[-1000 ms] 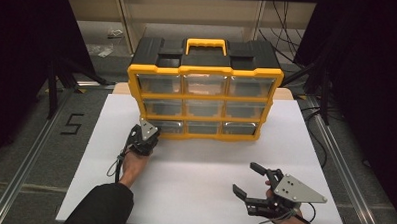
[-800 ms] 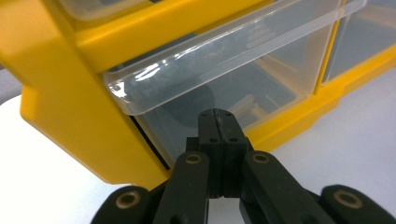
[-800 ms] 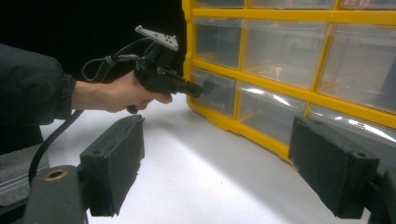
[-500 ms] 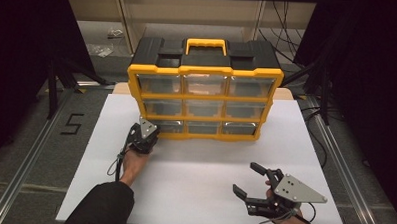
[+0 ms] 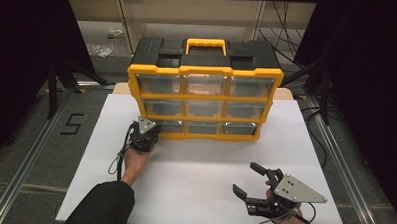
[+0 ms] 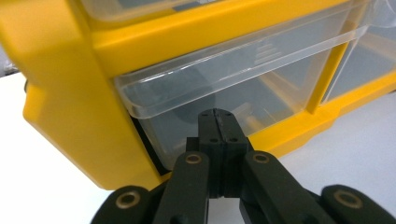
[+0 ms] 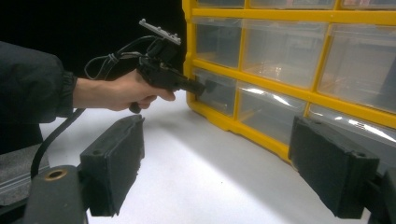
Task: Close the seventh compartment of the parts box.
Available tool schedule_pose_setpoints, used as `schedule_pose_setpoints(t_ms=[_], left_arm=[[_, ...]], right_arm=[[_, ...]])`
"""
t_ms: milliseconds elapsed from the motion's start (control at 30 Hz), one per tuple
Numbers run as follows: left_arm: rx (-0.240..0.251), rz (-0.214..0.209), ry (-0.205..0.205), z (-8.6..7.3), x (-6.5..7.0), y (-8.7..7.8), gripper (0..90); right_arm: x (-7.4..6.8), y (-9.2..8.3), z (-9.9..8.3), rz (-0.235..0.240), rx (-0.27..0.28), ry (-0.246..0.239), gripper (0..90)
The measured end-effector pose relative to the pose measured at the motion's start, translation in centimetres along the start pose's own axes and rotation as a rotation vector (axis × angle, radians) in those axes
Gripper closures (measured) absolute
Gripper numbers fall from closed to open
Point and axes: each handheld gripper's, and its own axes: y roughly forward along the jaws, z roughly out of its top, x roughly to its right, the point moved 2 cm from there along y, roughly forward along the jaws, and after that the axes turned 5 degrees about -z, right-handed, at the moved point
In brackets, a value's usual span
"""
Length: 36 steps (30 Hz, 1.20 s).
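Left gripper view lets us see what the high view hides: our left gripper (image 6: 218,122), jaws clenched on nothing, tips right at the clear bottom-left drawer (image 6: 243,88) of the yellow organizer (image 5: 205,94) at the bench's (image 5: 194,162) far edge. Our right gripper (image 5: 248,180) hovers released, wide open, near the bench's near right corner.

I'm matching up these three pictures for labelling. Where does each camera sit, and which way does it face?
High view: above the near table edge, looking forward and down at the drawer cabinet; both forearms show.
Left gripper view: on the left hand-held gripper, facing the bottom-left drawer; shut jaws show.
Right gripper view: on the right hand-held gripper, facing the cabinet; open jaws show.
All share the cabinet.
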Motion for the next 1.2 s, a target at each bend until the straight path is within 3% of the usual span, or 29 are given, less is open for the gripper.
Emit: schedule_pose_setpoints(t_ms=[167, 267, 400, 533, 667, 1200], left_arm=[[-0.011, -0.008, 0.002, -0.1, 0.2, 0.0, 89.5], [-0.015, -0.039, -0.023, -0.1, 0.3, 0.1, 83.5], [-0.03, -0.064, -0.02, -0.1, 0.8, 0.3, 75.5], [-0.014, -0.079, -0.052, 0.1, 1.0, 0.2, 66.9], [-0.006, -0.109, -0.07, 0.1, 1.0, -0.1, 63.7], [0.052, -0.226, -0.085, 1.1, 2.3, -1.7, 36.1]], right_arm=[[0.0, 0.0, 0.0, 0.0, 0.002, 0.001, 19.3], [0.1, 0.0, 0.0, -0.001, 0.001, 0.001, 19.3], [0.1, -0.1, 0.0, -0.003, 0.001, 0.004, 19.3], [0.1, -0.1, 0.0, -0.003, 0.001, 0.003, 19.3], [0.1, -0.1, 0.0, -0.004, 0.0, 0.003, 19.3], [0.1, -0.1, 0.0, -0.004, 0.001, 0.001, 19.3]])
